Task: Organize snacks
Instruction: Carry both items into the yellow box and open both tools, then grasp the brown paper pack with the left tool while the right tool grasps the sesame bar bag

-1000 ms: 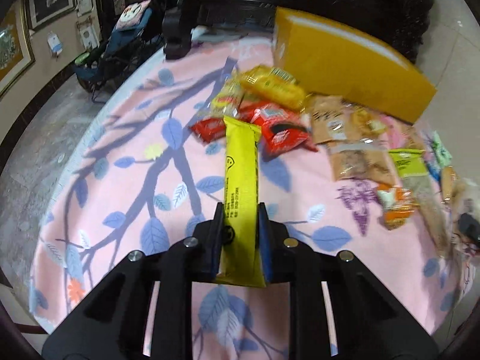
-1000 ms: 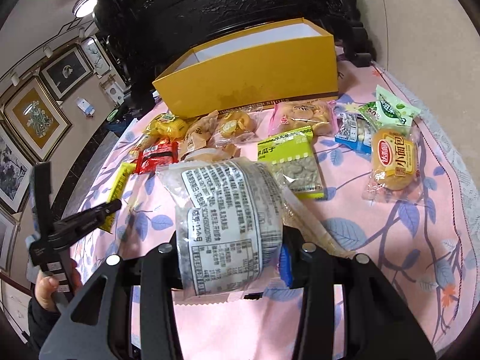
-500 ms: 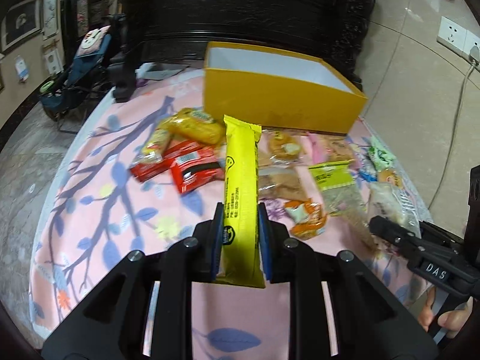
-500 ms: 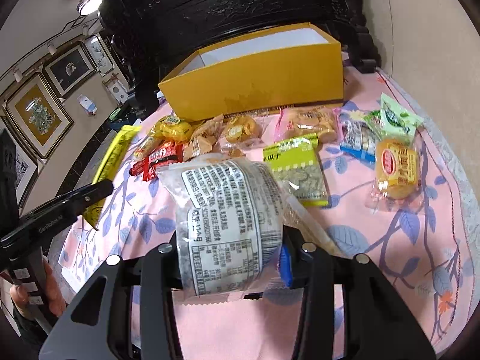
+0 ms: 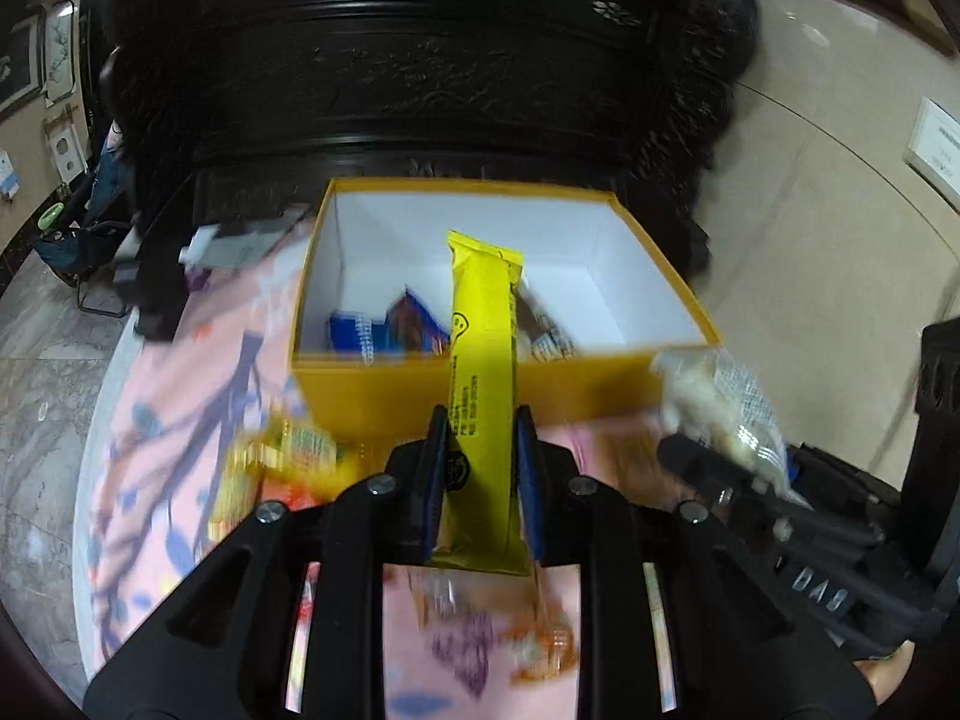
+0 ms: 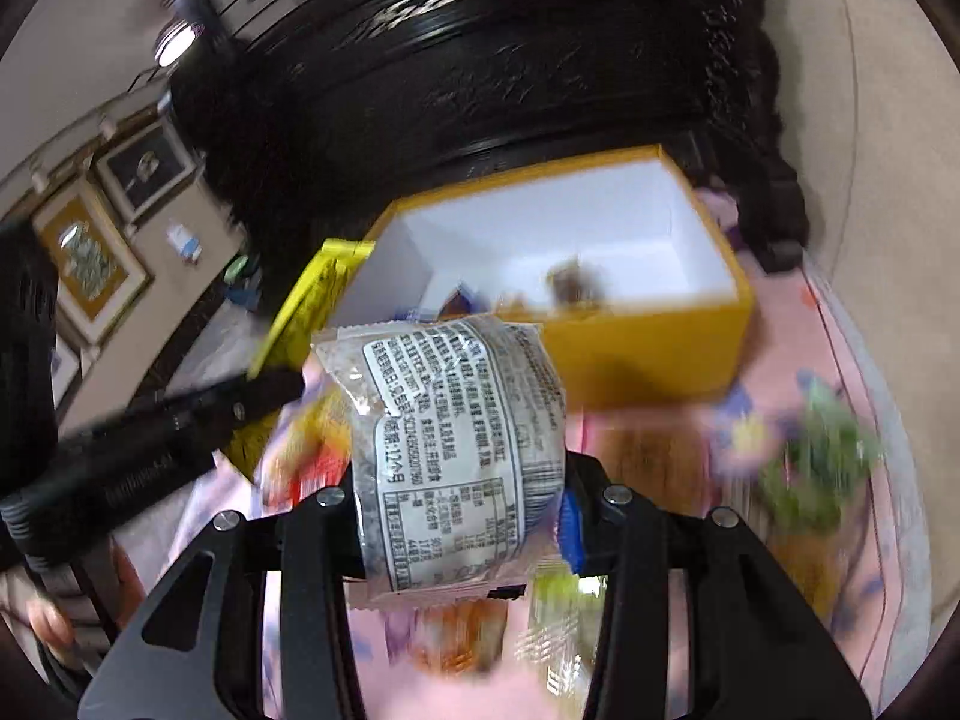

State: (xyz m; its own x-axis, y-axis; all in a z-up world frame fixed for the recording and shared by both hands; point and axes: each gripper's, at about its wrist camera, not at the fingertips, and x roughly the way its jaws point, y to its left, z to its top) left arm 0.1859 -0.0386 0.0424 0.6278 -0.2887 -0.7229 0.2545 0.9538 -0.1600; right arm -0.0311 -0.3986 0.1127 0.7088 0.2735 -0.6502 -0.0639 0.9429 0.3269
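Both claws now nearer yellow box (image 5: 384, 387), left claw (image 5: 480, 450) gripping long yellow bar (image 5: 483, 360), right claw (image 6: 462, 498) gripping clear printed packet (image 6: 450, 420)

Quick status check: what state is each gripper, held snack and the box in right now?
Left gripper: shut on the yellow bar.
Yellow bar: held, far end over the box.
Right gripper: shut on the clear packet.
Clear packet: held, short of the box.
Yellow box: open, a few snacks inside.

Left gripper (image 5: 480, 450), right gripper (image 6: 462, 504), both clamped.
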